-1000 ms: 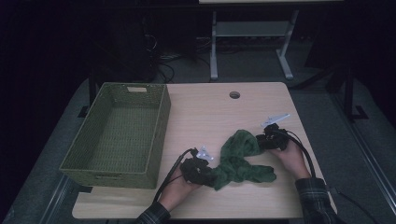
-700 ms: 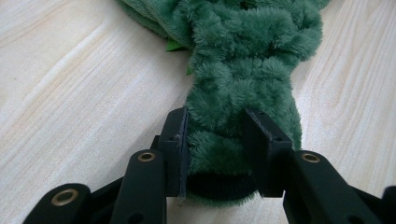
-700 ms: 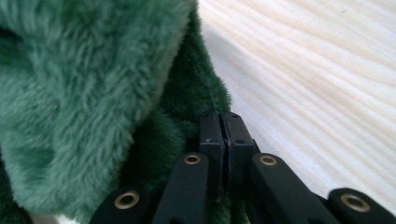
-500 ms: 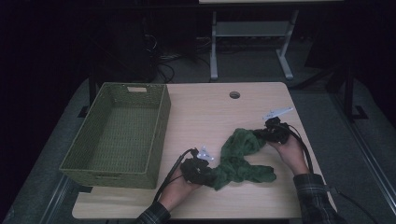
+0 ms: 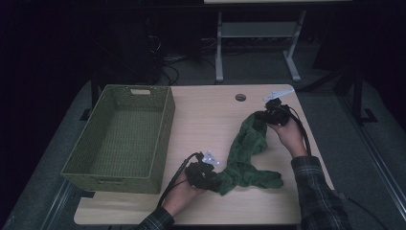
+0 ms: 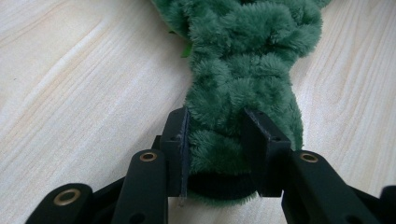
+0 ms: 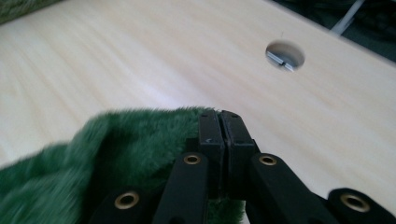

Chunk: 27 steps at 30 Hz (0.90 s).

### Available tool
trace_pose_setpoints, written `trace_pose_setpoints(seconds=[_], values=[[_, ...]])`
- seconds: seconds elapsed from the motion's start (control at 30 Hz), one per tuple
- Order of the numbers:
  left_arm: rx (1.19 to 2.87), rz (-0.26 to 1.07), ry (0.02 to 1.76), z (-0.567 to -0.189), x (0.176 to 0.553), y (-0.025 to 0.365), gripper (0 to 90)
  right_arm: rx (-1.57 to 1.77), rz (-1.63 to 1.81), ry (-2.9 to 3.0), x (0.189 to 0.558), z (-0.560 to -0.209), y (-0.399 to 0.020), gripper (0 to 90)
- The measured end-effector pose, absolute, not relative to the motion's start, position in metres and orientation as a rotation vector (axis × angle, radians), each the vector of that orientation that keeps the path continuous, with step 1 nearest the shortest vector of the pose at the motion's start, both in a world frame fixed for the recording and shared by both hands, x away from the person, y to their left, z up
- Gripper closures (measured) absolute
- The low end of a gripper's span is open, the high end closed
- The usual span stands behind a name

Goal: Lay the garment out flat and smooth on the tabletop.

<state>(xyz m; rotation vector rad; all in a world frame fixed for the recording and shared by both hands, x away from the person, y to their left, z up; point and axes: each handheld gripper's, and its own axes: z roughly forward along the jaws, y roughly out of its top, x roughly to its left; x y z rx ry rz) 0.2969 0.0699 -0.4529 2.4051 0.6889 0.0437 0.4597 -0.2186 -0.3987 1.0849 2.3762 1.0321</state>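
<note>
Table [image 5: 210, 120]: pale wood, green basket [image 5: 119, 136] at its left. Green plush cloth [image 5: 246, 153]: long axis stretched from the left gripper [image 5: 203, 175], near edge, to the right gripper [image 5: 270, 114], farther off. Both clamp an end (right jaws nearly meeting in its gripper view); the high view shows the slack span between.

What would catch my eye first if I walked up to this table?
Probably the fuzzy green cloth stretched across the right half of the wooden table, pinched at its near end by the left gripper and at its far end by the right gripper. Left of it stands an empty green woven basket.
</note>
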Motion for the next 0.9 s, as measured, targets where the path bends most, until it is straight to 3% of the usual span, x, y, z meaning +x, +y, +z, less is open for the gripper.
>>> trace_pose_setpoints(seconds=[0.47,0.7,0.9], values=[[2.413,0.043,0.688,-0.453,0.298,0.071,62.7,1.062,0.974,2.423,0.511,-0.407,-0.166,87.5],[2.410,0.035,0.687,-0.453,0.299,0.071,62.7,1.083,1.045,2.391,0.505,-0.402,-0.167,64.5],[2.418,0.039,0.679,-0.453,0.300,0.071,62.6,1.106,1.065,2.376,0.487,-0.390,-0.191,64.4]])
